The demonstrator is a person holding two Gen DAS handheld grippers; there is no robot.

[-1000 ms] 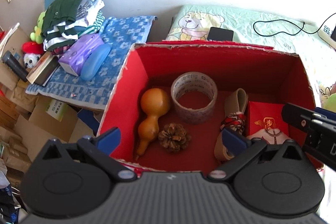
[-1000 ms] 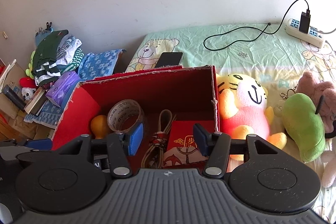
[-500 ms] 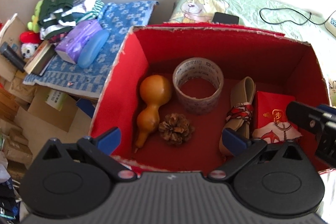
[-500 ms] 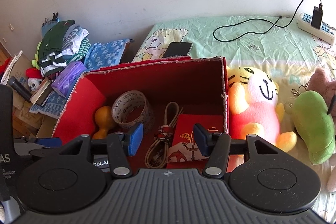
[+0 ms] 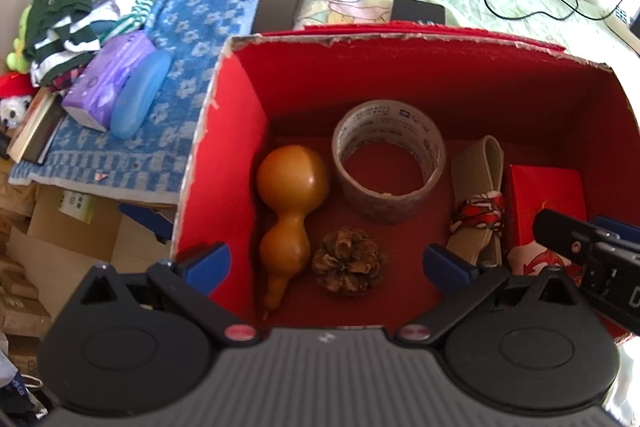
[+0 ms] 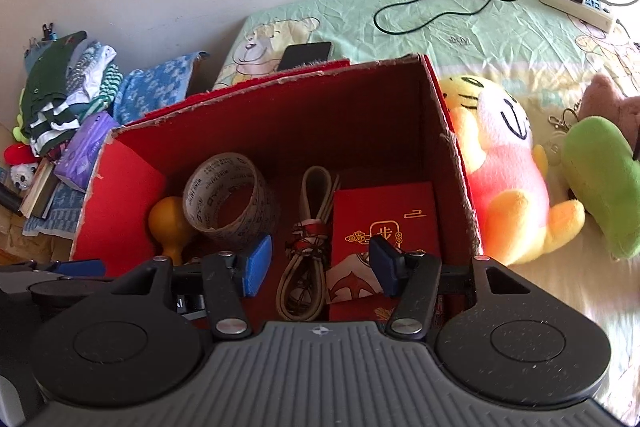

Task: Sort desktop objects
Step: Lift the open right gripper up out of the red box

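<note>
**Both grippers poised over the red box, nothing in hand yet**

Left gripper (image 5: 326, 263) – jaws spread wide, nothing between the pads. It looks steeply down into the red cardboard box (image 5: 420, 83), framing the gourd (image 5: 290, 203) and the pine cone (image 5: 347, 263) at the near left of the floor. The gourd lies lengthwise, bulb far, stem near, close along the left wall; the cone sits just beside its narrow end. Probably one of these two is the left hand's target, since they sit between its fingers.

Right gripper (image 6: 320, 265) – jaws also spread, empty. Between them in its own view: the bundled beige strap (image 6: 310, 247), tied with a red-and-white band, with the red envelope (image 6: 384, 227) just to its right against the right wall. The tape roll (image 6: 230, 203) stands tilted on its rim toward the far middle, near the gourd.

All task items are inside the box (five counted; anything under the envelope would be hidden). The box rests on a bed with a green sheet (image 6: 460, 23); plush toys (image 6: 508, 163) lie outside, right of the box.

Judgement – the wide opening suits a top-down reach into a deep box: fingers must clear the walls and straddle an item before closing. Whether the right fingertips are already below the rim is hard to tell through the fisheye. Risk: the strap's loose loops could snag, and the flat envelope offers little edge to pinch.
</note>
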